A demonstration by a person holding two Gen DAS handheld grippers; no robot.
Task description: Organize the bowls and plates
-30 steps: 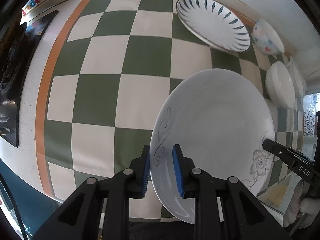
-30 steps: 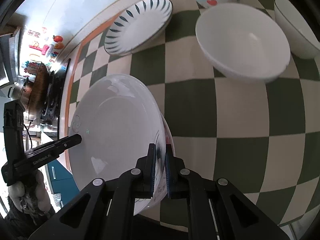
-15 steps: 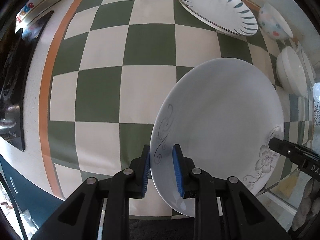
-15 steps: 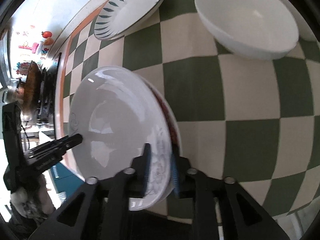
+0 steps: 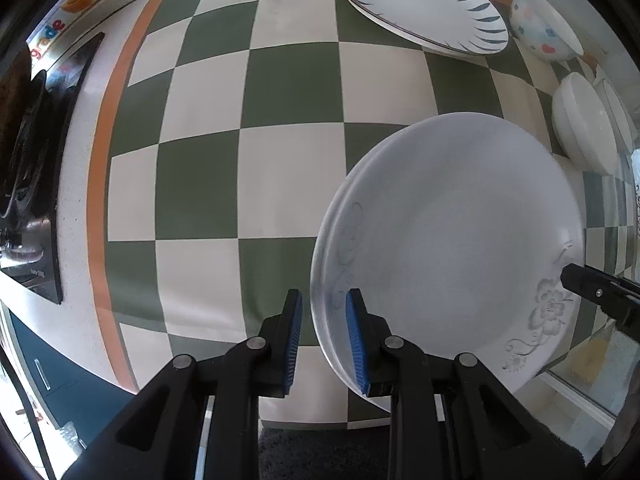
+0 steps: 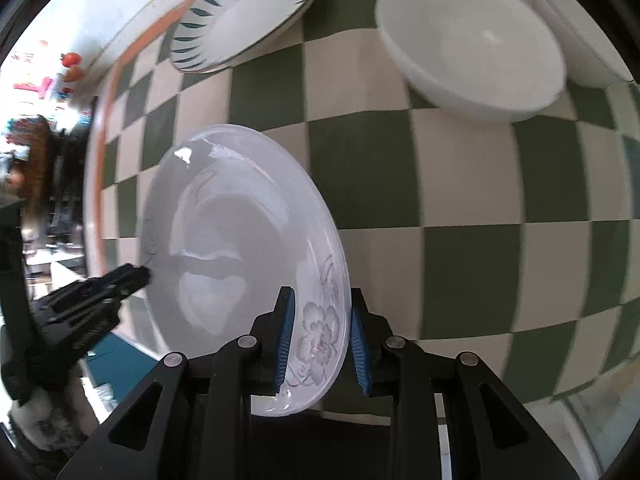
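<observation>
A white plate with grey flowers (image 5: pixel 460 248) (image 6: pixel 240 232) lies low over the checked mat (image 5: pixel 248 160). The rim of a second plate (image 5: pixel 317 272) shows just under its left edge. My left gripper (image 5: pixel 325 338) points straight down and is shut on the flowered plate's near rim. It appears as a dark tip (image 6: pixel 140 276) at the plate's left side in the right wrist view. My right gripper (image 6: pixel 322 340) is open, its blue pads (image 6: pixel 286 336) standing either side of the flowered rim without pressing it. Its tip (image 5: pixel 576 280) shows at the plate's right edge.
A plate with dark leaf marks (image 5: pixel 420 4) (image 6: pixel 248 8) sits at the far edge of the mat. Beside it is a spotted bowl (image 5: pixel 540 28). Two white bowls (image 6: pixel 472 44) (image 6: pixel 580 32) stand to the right. A black stove (image 5: pixel 24 160) lies off the mat's left side.
The right jaws have let go of the flowered rim and now stand apart around it. The plate has come down flatter, over a second plate. The left gripper kept its grip and shifted with it.
</observation>
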